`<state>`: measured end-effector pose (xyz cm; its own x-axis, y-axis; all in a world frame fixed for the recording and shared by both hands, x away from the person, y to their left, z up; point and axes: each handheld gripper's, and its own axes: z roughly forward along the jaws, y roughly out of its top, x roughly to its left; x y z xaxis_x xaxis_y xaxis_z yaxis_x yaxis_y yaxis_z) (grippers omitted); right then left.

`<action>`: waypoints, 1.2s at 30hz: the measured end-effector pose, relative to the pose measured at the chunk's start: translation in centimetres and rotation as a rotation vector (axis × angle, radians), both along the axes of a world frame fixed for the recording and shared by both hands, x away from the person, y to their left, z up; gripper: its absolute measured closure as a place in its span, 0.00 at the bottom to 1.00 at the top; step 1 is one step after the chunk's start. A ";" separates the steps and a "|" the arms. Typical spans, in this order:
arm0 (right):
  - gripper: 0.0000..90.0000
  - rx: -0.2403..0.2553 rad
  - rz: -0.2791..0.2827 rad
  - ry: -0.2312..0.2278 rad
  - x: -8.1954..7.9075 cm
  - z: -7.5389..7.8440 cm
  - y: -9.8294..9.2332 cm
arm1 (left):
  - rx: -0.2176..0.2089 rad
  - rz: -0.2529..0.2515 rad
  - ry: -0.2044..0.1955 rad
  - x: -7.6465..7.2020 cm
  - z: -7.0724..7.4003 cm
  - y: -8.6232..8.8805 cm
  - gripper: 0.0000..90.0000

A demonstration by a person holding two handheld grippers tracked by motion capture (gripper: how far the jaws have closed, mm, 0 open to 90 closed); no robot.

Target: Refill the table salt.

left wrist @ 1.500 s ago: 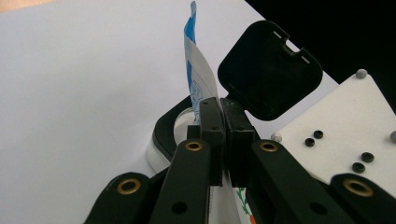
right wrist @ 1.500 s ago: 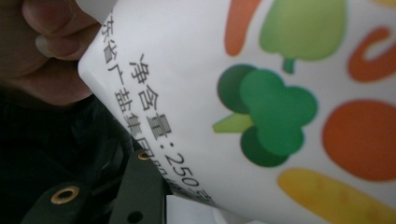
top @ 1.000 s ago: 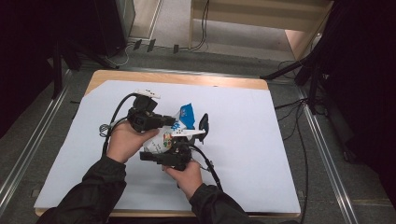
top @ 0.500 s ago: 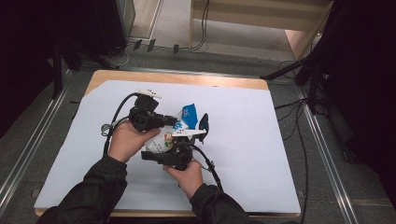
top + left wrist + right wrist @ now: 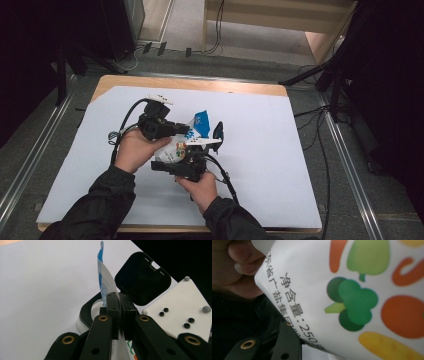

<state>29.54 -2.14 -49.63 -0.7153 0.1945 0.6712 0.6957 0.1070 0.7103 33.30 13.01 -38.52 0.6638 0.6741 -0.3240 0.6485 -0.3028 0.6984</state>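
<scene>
A white bag [image 5: 199, 123] with a blue top and printed vegetables hangs between my two grippers above the white table cover [image 5: 280, 160]. My left gripper [image 5: 185, 131] is shut on the bag's thin upper edge; in the left gripper view the bag's film [image 5: 105, 282] rises out of the pressed-together left gripper [image 5: 119, 300]. My right gripper [image 5: 181, 161] sits just below, jaws around the bag's printed lower part. In the right gripper view the bag [image 5: 352, 290] lies close against one black jaw and hides the other. A thumb [image 5: 242, 255] of the other hand shows at top left.
Right beside the bag a white container with a black rim [image 5: 86, 312] has its black flip lid [image 5: 142, 282] standing open; the black flip lid [image 5: 218, 131] stands upright beyond the right gripper's plate [image 5: 206, 143]. What holds the container is hidden. Cables trail from both grippers.
</scene>
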 end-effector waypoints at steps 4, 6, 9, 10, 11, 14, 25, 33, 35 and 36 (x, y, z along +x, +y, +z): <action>0.73 0.004 0.000 0.004 0.0 0.1 -0.1 | -0.003 0.002 -0.001 0.0 0.0 -0.1 0.98; 0.73 0.004 -0.001 0.007 0.1 0.1 -0.1 | -0.002 0.002 -0.001 0.0 0.0 -0.1 0.98; 0.73 0.004 0.000 0.007 0.1 0.0 -0.1 | -0.003 0.003 -0.001 0.0 0.0 -0.1 0.98; 0.73 0.005 0.000 0.009 0.1 0.1 -0.1 | -0.003 0.004 -0.001 0.0 0.1 -0.2 0.98; 0.73 0.006 0.001 0.010 0.1 0.1 -0.1 | -0.003 0.003 -0.001 0.0 0.1 -0.2 0.98; 0.73 0.011 0.003 0.012 0.1 0.1 -0.1 | -0.002 0.000 -0.001 0.0 0.1 -0.2 0.98; 0.73 0.020 0.012 0.020 0.1 0.2 -0.1 | 0.001 -0.001 -0.006 -0.1 0.3 -0.2 0.98; 0.73 0.012 0.017 0.002 0.1 0.2 0.1 | 0.000 0.001 -0.006 -0.2 0.4 -0.1 0.98; 0.73 0.013 0.018 0.004 0.1 0.3 0.1 | -0.002 0.001 -0.003 -0.2 0.4 -0.1 0.98; 0.73 0.014 0.019 0.004 0.0 0.3 0.1 | 0.001 0.003 -0.001 -0.2 0.4 -0.1 0.98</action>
